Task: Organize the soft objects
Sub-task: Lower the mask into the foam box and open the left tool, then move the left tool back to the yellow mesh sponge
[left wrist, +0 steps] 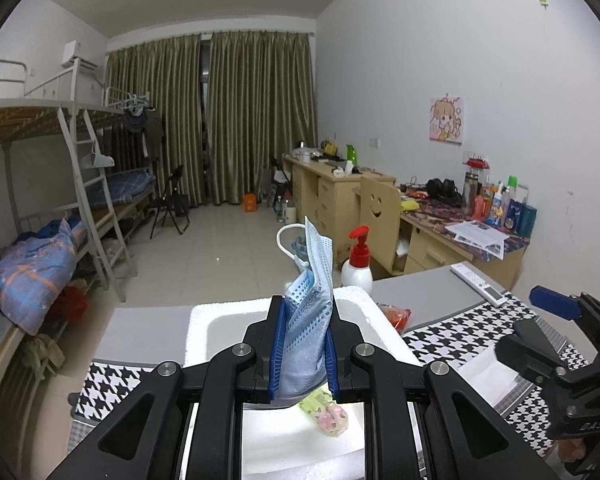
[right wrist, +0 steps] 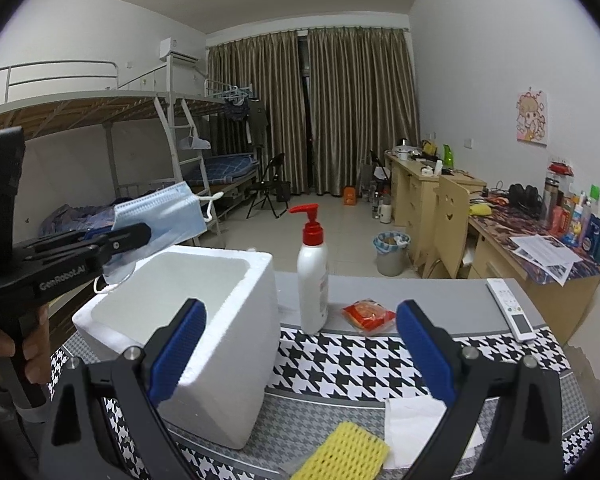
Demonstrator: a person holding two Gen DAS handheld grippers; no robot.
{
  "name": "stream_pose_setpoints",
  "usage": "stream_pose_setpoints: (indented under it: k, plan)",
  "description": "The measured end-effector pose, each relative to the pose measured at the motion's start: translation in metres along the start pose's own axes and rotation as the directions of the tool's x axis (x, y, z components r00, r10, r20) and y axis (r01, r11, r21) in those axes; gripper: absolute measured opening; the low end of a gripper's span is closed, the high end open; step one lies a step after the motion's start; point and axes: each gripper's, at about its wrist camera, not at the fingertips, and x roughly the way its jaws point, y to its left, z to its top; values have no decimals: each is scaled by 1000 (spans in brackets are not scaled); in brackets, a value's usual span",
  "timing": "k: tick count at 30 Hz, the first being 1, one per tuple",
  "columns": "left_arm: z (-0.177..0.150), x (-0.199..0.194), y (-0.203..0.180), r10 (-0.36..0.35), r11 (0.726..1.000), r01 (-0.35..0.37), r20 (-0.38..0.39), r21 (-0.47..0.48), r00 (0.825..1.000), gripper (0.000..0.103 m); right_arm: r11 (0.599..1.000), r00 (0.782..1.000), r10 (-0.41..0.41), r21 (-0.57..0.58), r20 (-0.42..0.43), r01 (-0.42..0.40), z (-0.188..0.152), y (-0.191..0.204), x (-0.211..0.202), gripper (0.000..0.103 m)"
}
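Left wrist view
Left claw [left wrist: 303, 344]: at bottom centre, blue ribbed pads clamped on the mask [left wrist: 310, 312].
Mask: pale blue pleated fabric, crumpled, sticking up to frame centre above the box [left wrist: 198, 320]; white ear loop curls at its top.
Hidden: box floor mostly covered by the claw; a small pink and green thing [left wrist: 328, 412] shows under the pads, too blurred to tell.
Right claw [left wrist: 556, 320]: cut off at right edge.

Right wrist view
Right claw [right wrist: 300, 352]: pads wide apart at lower centre, nothing between them.
Box [right wrist: 256, 280]: white foam, grainy, square, open top, centre left on the table [right wrist: 440, 304].
Mask [right wrist: 160, 216]: held at left, above the box's left rim.
Sponge [right wrist: 340, 454]: yellow, netted, cut off at bottom.
Tissue [right wrist: 416, 424]: white, partly behind the right finger.
Bottle [right wrist: 313, 276]: smooth white, red pump.
Hand [right wrist: 16, 352]: partly out of frame, left.
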Motion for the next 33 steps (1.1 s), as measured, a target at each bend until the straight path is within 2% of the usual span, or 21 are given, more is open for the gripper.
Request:
stream_pose_setpoints:
  k: [6,9,10,11,12,14,16,20,33]
  plan:
    - [-3,15,-5,8,1000,-8,-42,14,999,37,1000,1000,-11,19,-2,11,-3,-10,-2,98]
    - [-4,21,-6,15,1000,-15,-56,11,998,55,999,1000,-18,29,-3,18,-5,-15,-2,98]
    - [-5,22,-6,17,1000,-16,-58,10,998,70,999,1000,-20,33,-5,20,-5,-16,-2,98]
    - [-5,22,-6,25,1000,-24,-56,11,998,79,999,1000,-22,37,-6,22,-6,-19,-2,98]
    - [-5,22,-5,33,999,-32,-50,8,998,82,999,1000,-24,39,-5,24,-6,-19,-3,98]
    - [-5,21,-5,49,999,-49,-40,5,998,94,999,1000,-26,45,-4,27,-7,-21,-4,98]
    - [-5,18,-4,65,998,-65,-24,-4,998,99,999,1000,-26,46,-2,26,-7,-22,-5,98]
    - [-2,12,-4,68,998,-68,-7,-16,998,101,999,1000,-28,41,4,28,-8,-22,-9,98]
    - [-3,-27,-23,-3,1000,3,70,2,998,101,998,998,-53,32,22,53,-11,-23,-34,98]
